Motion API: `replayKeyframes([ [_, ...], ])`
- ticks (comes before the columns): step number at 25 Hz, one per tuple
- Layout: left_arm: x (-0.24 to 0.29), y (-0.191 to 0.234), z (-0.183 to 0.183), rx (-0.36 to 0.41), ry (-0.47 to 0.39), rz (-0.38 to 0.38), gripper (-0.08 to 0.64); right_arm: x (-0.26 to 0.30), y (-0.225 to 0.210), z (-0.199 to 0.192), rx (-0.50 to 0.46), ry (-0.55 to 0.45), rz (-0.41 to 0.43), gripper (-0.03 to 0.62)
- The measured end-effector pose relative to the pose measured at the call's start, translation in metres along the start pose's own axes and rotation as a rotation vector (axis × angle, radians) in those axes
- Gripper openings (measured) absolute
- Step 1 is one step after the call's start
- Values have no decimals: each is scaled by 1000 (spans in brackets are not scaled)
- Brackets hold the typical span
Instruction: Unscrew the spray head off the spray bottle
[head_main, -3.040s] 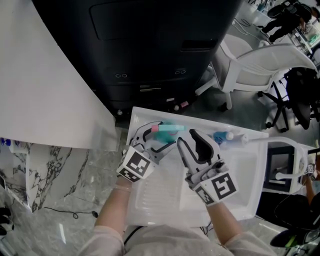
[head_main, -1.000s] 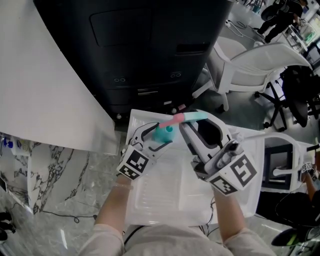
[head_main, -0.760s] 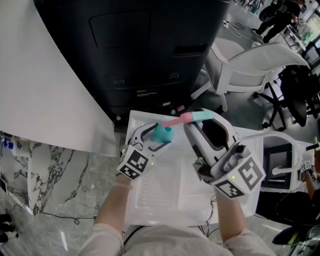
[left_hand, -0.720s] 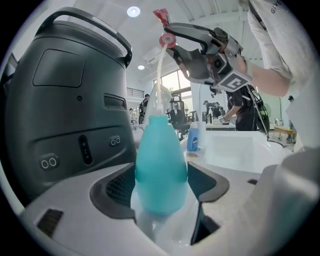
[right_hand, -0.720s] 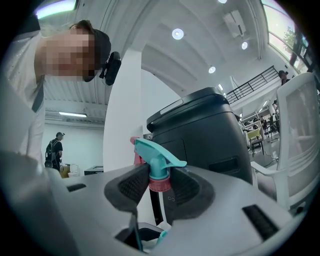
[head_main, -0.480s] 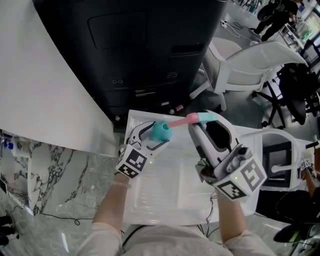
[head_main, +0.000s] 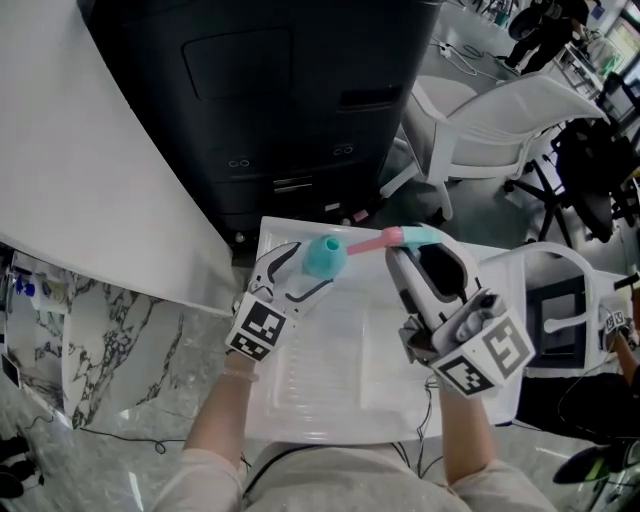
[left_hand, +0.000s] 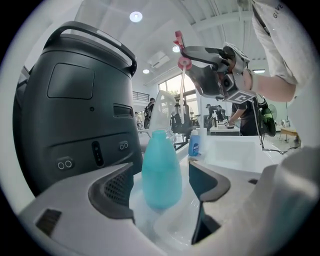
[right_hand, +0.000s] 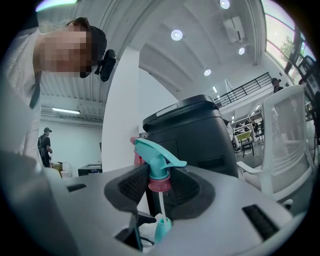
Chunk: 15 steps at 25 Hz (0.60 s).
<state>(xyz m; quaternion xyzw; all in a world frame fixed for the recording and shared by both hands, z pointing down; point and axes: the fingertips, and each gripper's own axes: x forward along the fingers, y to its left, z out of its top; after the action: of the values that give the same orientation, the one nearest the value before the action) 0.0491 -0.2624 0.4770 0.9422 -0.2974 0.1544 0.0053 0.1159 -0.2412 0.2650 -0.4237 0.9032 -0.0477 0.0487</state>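
A turquoise spray bottle stands upright over the white tray, and my left gripper is shut on its body. In the left gripper view the bottle fills the gap between the jaws of that gripper. My right gripper is shut on the spray head, which is off the bottle and held to its right. In the right gripper view the jaws clamp the pink collar under the turquoise spray head. Its thin dip tube hangs down toward the bottle's open neck.
A large black machine stands just beyond the tray. A white panel is at the left and a white chair at the back right. A small blue bottle stands at the tray's far side.
The right gripper has carried the spray head up and to the right, away from the bottle, and the pink tube shows more. The left gripper with the bottle shifted slightly.
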Motion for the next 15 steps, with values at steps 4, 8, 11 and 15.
replayKeyframes([
  [4,-17,-5,5,-1,-13,22,334,-9,10,5,-10,-9,-7,137],
  [8,-39,-15,19,-14,-57,35,330,-21,23,7,-20,-5,-20,137],
  [11,-56,-24,30,-5,-86,41,278,-31,32,6,-26,7,-41,137],
  [15,-81,-31,39,10,-101,79,134,-45,45,6,-38,19,-68,137],
])
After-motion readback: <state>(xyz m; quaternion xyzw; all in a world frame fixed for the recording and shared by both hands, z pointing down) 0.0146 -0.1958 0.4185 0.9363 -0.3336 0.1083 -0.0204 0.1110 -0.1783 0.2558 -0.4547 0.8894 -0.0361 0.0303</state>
